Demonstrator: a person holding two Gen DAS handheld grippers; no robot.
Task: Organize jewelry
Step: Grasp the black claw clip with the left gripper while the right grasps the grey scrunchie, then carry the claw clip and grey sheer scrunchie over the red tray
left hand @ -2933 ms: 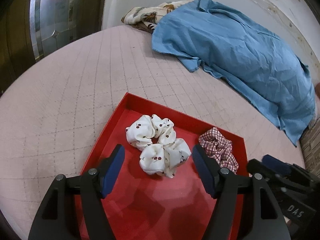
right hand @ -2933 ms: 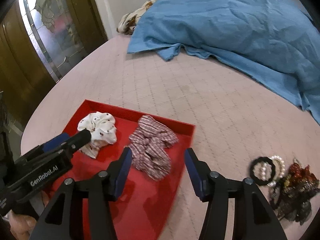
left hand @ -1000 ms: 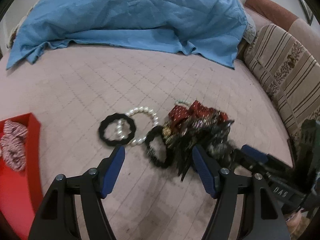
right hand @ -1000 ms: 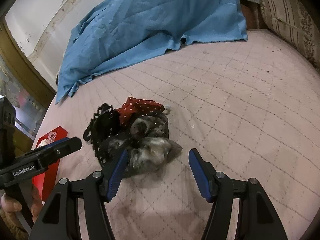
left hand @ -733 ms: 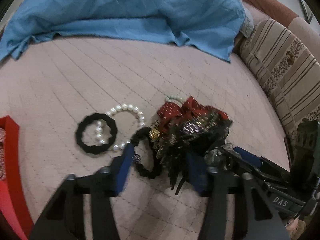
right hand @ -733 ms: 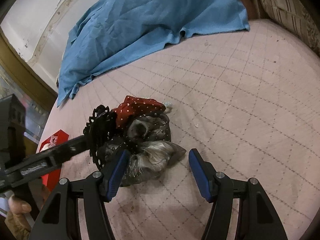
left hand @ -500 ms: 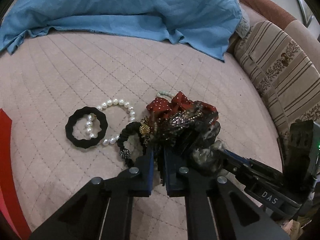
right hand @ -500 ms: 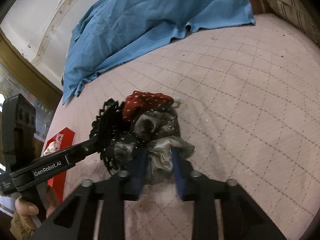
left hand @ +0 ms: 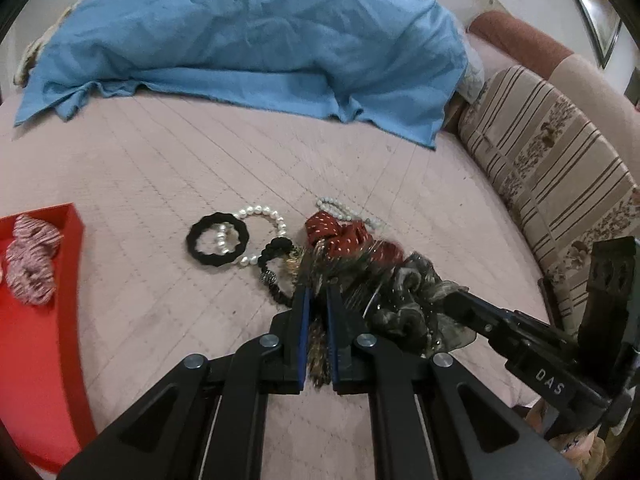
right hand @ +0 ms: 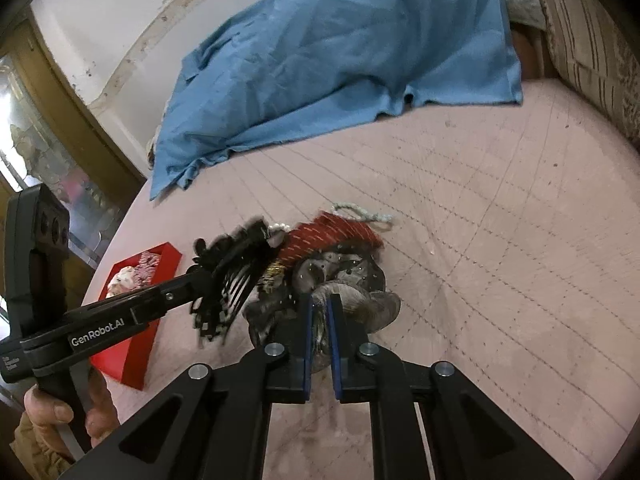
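Tangling together near the middle of the pink quilted bed [left hand: 168, 168], the pile of hair accessories [left hand: 360, 264] is hard to separate by eye: a red dotted scrunchie [left hand: 340, 234], a grey sheer scrunchie [right hand: 352, 284] and a black comb-like clip [right hand: 236, 276], blurred. The left gripper [left hand: 317, 300] pinches a dark, gold-flecked piece of the pile, its jaws just closed; the right gripper [right hand: 319, 304] clamps the grey scrunchie. "GenRobot.AI" and "DAS" are readable on the gripper bodies. Left of the pile lie a black hair tie [left hand: 218, 240] overlapping a pearl bracelet [left hand: 260, 216]; farther left, the red tray [left hand: 60, 320], cut off, holds a striped scrunchie [left hand: 32, 264]. A blue cloth [left hand: 248, 40] covers the far side.
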